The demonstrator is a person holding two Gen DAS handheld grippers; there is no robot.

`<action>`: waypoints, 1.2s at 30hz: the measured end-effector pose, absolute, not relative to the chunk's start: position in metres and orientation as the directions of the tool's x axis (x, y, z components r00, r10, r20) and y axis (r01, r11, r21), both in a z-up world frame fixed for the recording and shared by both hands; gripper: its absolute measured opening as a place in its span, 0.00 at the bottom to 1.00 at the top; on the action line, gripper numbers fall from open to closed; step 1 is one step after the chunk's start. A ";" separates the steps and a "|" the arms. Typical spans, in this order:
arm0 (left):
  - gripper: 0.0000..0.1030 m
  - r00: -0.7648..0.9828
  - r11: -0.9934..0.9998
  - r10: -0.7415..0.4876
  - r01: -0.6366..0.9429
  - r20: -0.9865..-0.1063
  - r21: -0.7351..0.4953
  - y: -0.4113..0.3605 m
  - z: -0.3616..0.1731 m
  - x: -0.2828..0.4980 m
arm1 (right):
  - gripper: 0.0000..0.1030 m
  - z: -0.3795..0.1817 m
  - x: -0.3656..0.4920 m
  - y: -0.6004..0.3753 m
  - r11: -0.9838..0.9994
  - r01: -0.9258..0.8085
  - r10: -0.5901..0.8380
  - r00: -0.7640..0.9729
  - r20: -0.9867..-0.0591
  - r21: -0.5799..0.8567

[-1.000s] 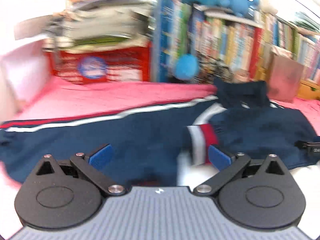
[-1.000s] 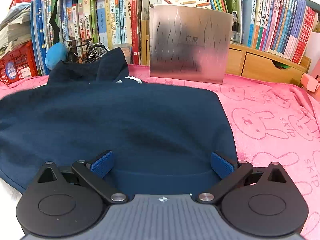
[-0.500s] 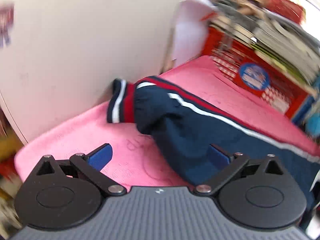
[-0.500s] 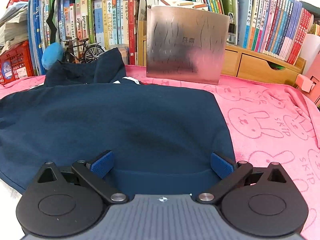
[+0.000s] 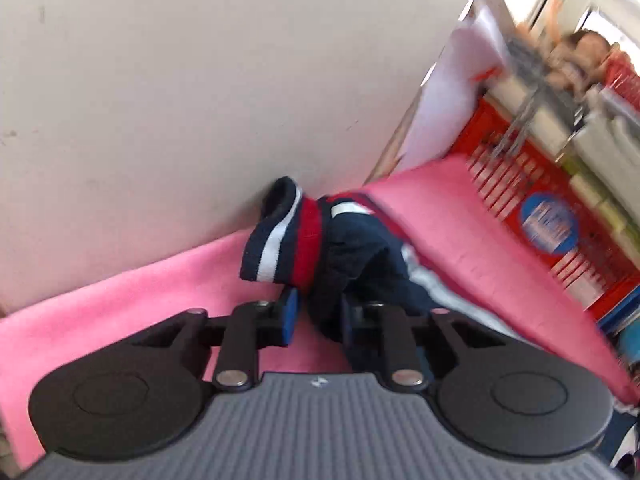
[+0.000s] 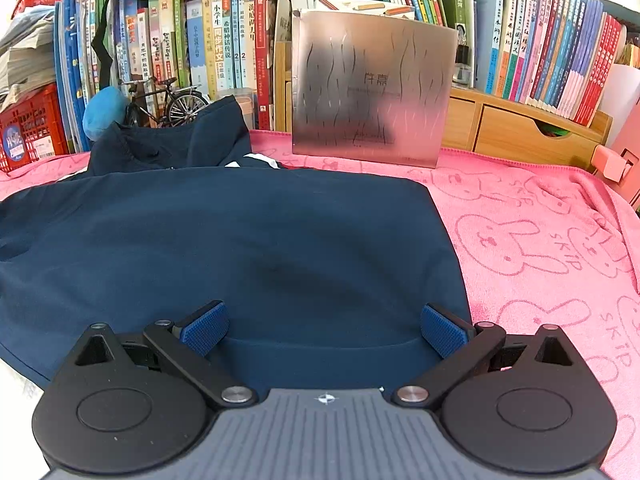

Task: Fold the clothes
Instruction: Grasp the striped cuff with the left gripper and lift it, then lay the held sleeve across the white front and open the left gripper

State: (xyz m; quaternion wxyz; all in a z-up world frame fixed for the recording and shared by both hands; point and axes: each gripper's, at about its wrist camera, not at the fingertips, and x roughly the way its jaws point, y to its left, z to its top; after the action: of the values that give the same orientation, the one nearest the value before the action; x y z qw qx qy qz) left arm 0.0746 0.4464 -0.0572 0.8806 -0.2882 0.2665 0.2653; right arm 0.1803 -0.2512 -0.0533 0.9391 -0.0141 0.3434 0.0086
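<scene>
My left gripper (image 5: 316, 314) pinches the navy jacket sleeve (image 5: 360, 256) just behind its red-white striped cuff (image 5: 280, 236), by the white wall (image 5: 200, 80). Right gripper (image 6: 324, 328) hangs spread over the navy jacket body (image 6: 240, 240) on the pink towel (image 6: 540, 240). Sleeve fold: next, carry cuff onto body.

Left gripper (image 5: 316, 316) pinched on navy sleeve (image 5: 360, 256) just behind striped cuff (image 5: 280, 236), on pink towel (image 5: 120, 300).

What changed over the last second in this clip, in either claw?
The left claw swung left from the jacket body to the sleeve end, moved in and closed from wide open onto the navy fabric just behind the striped cuff. The right claw stayed open over the jacket's hem, nearly unmoved; the jacket body lies as before on the pink towel.
</scene>
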 end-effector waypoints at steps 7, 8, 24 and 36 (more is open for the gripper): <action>0.16 0.759 0.716 0.385 -0.605 -0.525 -0.348 0.417 -0.040 0.084 | 1.00 -0.054 0.180 -0.251 1.000 -0.024 0.007 0.765 -0.644 -0.017; 0.16 0.778 0.745 0.378 -0.577 -0.501 -0.335 0.404 -0.030 0.085 | 1.00 -0.054 0.180 -0.251 1.000 -0.024 0.008 0.765 -0.645 -0.016; 0.15 0.961 0.992 -0.126 0.119 -0.248 -0.044 0.098 0.092 0.126 | 1.00 -0.053 0.180 -0.253 1.000 -0.020 0.015 0.764 -0.645 0.000; 0.60 0.756 0.922 -0.318 0.388 -0.572 -0.001 -0.047 0.001 0.132 | 1.00 -0.053 0.179 -0.256 1.000 -0.015 0.026 0.766 -0.642 0.022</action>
State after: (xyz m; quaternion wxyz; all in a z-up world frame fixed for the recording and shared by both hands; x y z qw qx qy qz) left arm 0.1315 -0.0471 0.0007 0.9351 0.0588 0.2942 -0.1887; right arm 0.1791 -0.2562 -0.0534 0.9397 0.0080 0.3419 0.0109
